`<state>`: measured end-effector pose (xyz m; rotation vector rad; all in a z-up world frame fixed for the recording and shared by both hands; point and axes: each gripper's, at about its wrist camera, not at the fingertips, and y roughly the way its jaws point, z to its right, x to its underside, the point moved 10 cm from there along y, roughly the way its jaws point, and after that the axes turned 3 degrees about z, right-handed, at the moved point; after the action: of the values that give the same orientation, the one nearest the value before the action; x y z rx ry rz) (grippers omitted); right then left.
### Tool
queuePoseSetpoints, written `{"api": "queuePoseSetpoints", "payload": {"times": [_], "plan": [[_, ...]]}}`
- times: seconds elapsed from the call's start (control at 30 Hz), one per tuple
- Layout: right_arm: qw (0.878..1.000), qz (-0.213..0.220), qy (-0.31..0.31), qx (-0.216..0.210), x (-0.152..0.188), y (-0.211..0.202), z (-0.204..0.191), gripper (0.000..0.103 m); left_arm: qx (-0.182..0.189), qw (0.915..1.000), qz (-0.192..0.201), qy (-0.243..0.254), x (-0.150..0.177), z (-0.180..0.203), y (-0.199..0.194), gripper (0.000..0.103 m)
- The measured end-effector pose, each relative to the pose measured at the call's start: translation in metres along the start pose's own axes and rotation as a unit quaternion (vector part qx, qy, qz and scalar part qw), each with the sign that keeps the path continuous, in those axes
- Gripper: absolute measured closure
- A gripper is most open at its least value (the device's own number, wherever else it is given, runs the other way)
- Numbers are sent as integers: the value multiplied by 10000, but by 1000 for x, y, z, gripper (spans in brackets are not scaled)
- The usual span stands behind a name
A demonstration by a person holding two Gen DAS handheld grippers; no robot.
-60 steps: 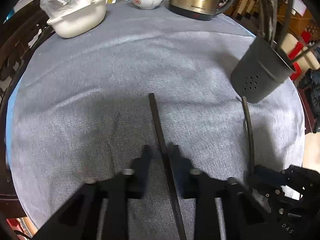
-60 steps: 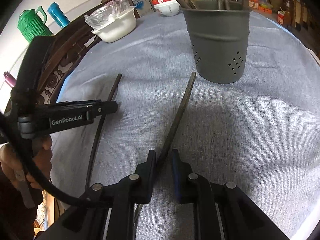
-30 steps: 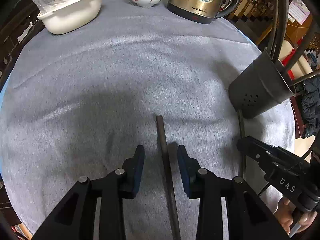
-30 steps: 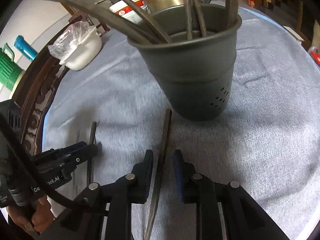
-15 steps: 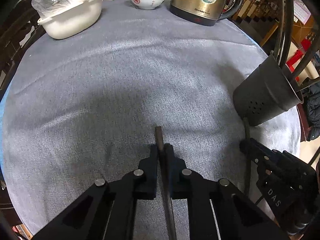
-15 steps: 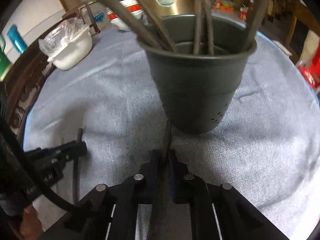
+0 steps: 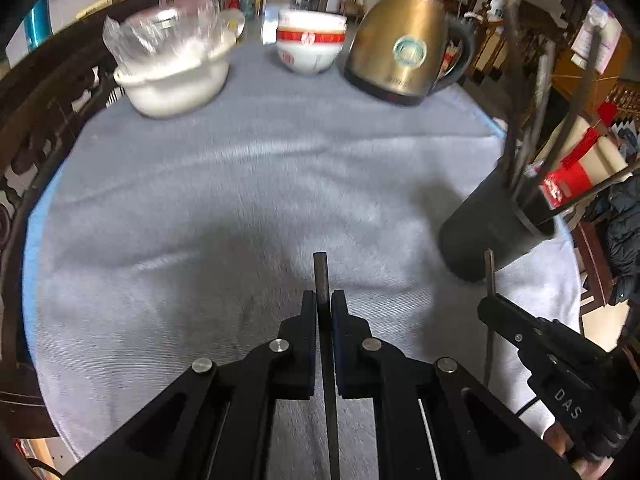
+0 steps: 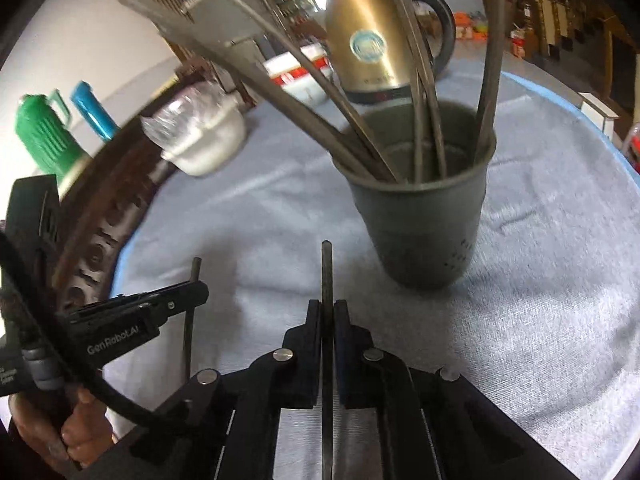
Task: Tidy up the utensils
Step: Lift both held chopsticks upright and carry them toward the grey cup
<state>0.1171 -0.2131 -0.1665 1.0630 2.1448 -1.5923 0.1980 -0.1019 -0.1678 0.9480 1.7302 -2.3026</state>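
You can read "DAS" on your right gripper (image 7: pixel 490 304) and "GenRobot.AI" on your left gripper (image 8: pixel 202 292) beside it.

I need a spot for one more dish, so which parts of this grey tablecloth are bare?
The wide middle of the tablecloth is bare, from the white tub, red-banded bowls and gold kettle at the far edge to the near edge. It is crowded around the utensil holder, where both grippers hold utensils.
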Motion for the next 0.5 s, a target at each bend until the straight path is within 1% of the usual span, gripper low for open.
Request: {"api": "queuePoseSetpoints", "payload": {"times": [0.3,0.5], "plan": [[9978,420,91,-509,-17,-51,-11,97,225,9982,542,91,-13,11,-60,96],[9950,746,-41,-663,-30,-80,-26,97,248,9963,788,224,-20,23,-88,96]]}}
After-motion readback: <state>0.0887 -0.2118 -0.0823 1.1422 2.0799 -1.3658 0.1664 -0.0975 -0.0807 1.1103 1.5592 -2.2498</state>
